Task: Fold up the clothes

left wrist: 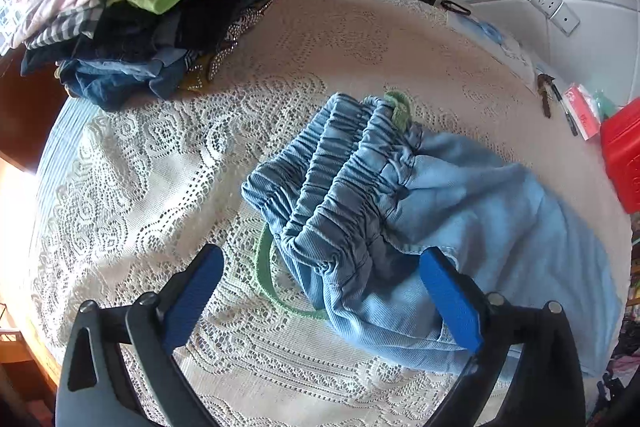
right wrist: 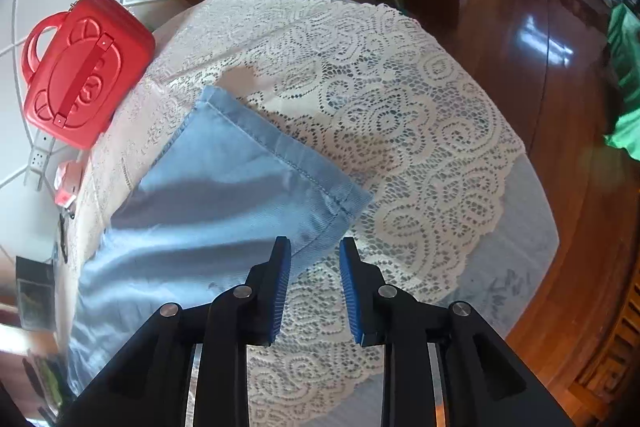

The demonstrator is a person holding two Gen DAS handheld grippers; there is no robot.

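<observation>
Light-blue denim trousers spread across the lace tablecloth on the round bench, elastic waistband bunched, green drawstring trailing. Left tongs spread wide above the waistband, gripping nothing. Right tongs partly open, empty, just beside the hemmed leg end. Stack of folded clothes well apart. Red case at the bench edge.

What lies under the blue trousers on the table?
Under the blue trousers lies a white lace tablecloth; a green drawstring pokes out beneath the waistband. Anything else beneath is hidden by the fabric.
</observation>
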